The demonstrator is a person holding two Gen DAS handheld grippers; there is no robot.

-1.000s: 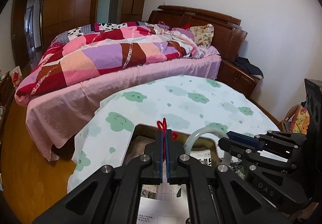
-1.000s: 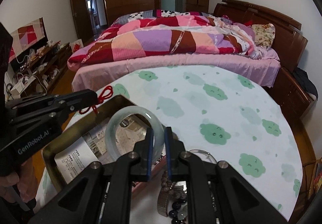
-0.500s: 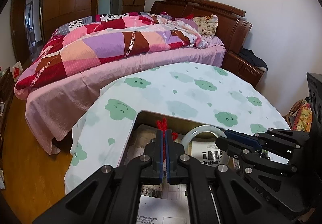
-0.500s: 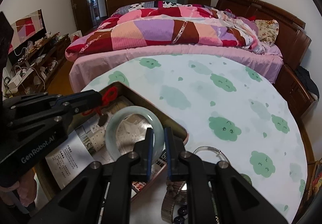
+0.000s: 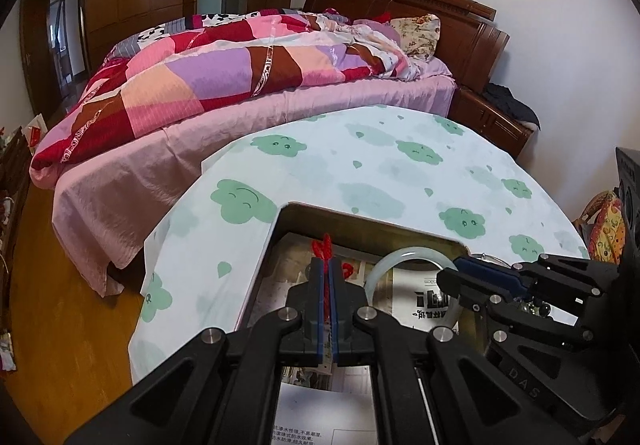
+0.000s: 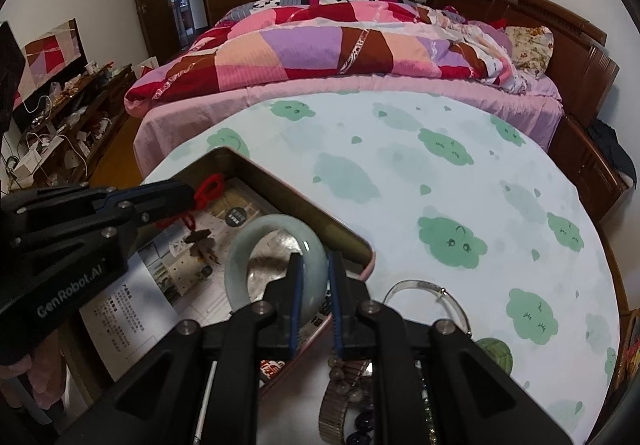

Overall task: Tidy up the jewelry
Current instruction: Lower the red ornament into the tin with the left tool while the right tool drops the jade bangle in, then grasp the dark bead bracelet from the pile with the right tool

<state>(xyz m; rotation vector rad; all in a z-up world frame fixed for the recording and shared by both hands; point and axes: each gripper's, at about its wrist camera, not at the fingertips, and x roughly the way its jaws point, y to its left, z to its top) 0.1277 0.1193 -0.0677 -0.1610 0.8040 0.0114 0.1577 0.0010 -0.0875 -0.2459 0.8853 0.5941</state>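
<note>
The left gripper [image 5: 328,277] is clenching a red knotted cord [image 6: 208,187], its dark pendant dangling low at the frame's centre left over the paper-lined shallow metal tray [image 6: 304,201]; the right gripper [image 6: 314,285] is grasping a pale green jade bangle [image 6: 272,241] at its rim, above the tray; released too high, the bangle is risking a crack against the tray's edge.

The far half of the cloud-print tablecloth [image 6: 460,173] is lying bare — open passage there. Nearer, the tin tray [image 6: 320,211] wall is hemming in both grippers, and a silver bangle [image 6: 432,295], watch band [image 6: 334,405] and beads [image 6: 362,427] are crowding the tray's right side.
</note>
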